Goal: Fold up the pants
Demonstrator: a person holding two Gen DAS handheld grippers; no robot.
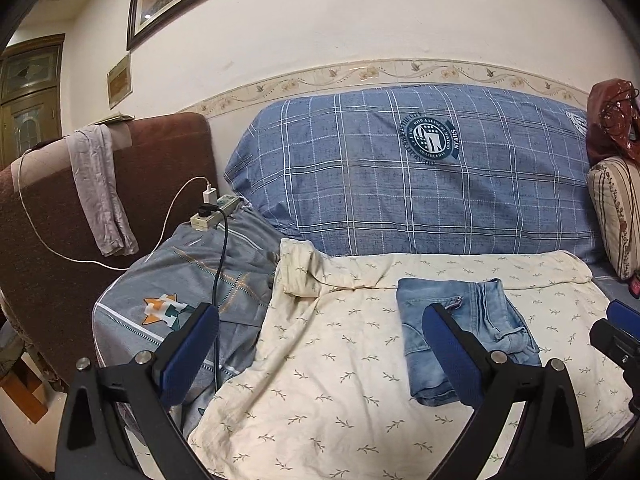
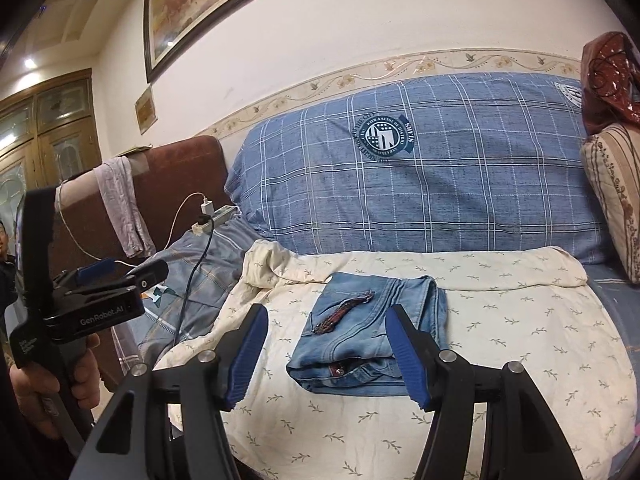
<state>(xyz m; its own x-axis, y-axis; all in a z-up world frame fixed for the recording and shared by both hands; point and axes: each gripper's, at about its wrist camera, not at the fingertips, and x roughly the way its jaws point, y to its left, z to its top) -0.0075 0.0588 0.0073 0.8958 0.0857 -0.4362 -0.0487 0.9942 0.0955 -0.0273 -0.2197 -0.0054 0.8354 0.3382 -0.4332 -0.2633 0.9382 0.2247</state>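
The blue denim pants (image 2: 372,332) lie folded into a compact rectangle on the cream leaf-print sheet (image 2: 500,344). They also show in the left wrist view (image 1: 464,332). My right gripper (image 2: 326,356) is open and empty, held just in front of the pants, apart from them. My left gripper (image 1: 320,348) is open and empty, to the left of the pants over the sheet; it also appears in the right wrist view (image 2: 112,276) at the far left.
A large blue plaid cushion (image 1: 420,172) stands behind the sheet. A grey quilt (image 1: 188,280) with a power strip (image 1: 214,212) and cables lies at left. A brown armchair (image 1: 48,240) carries a grey cloth (image 1: 100,192). A striped pillow (image 1: 616,216) is at right.
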